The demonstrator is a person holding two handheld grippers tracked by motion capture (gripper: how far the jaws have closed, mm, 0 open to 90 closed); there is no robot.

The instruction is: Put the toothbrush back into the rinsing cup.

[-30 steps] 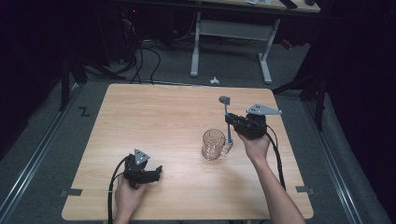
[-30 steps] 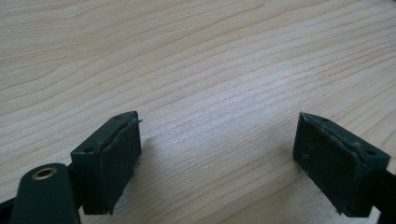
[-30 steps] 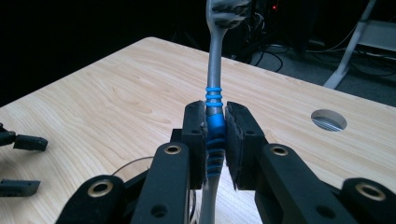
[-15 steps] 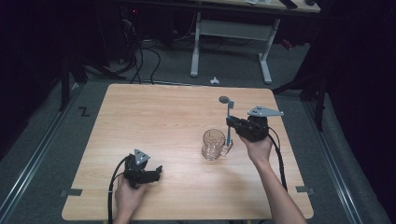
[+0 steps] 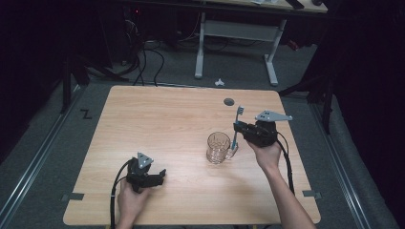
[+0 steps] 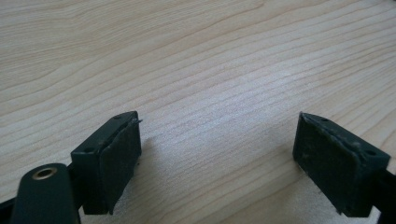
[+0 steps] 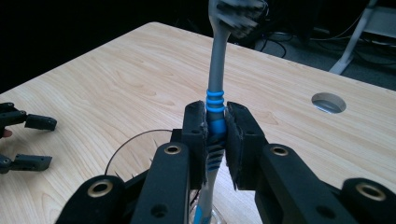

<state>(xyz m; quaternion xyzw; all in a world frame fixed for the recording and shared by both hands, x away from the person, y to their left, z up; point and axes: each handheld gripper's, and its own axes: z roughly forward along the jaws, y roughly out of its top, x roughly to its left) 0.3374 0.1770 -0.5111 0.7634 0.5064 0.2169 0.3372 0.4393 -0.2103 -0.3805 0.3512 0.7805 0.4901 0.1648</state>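
Observation:
A clear glass mug stands on the wooden table, right of centre. My right gripper hovers just right of it, shut on a grey toothbrush with blue rings. The toothbrush stands nearly upright between the jaws of the right gripper, bristle head up. Its lower end hangs by the mug's rim; whether it is inside I cannot tell. My left gripper rests on the table at the front left. The left gripper is open over bare wood.
A round cable hole sits in the table near its far edge, behind the right gripper. Beyond the table are a white desk frame and floor cables. The left gripper lies far left in the right gripper view.
The right gripper has shifted slightly down and toward the mug with the toothbrush. The left gripper has not moved.

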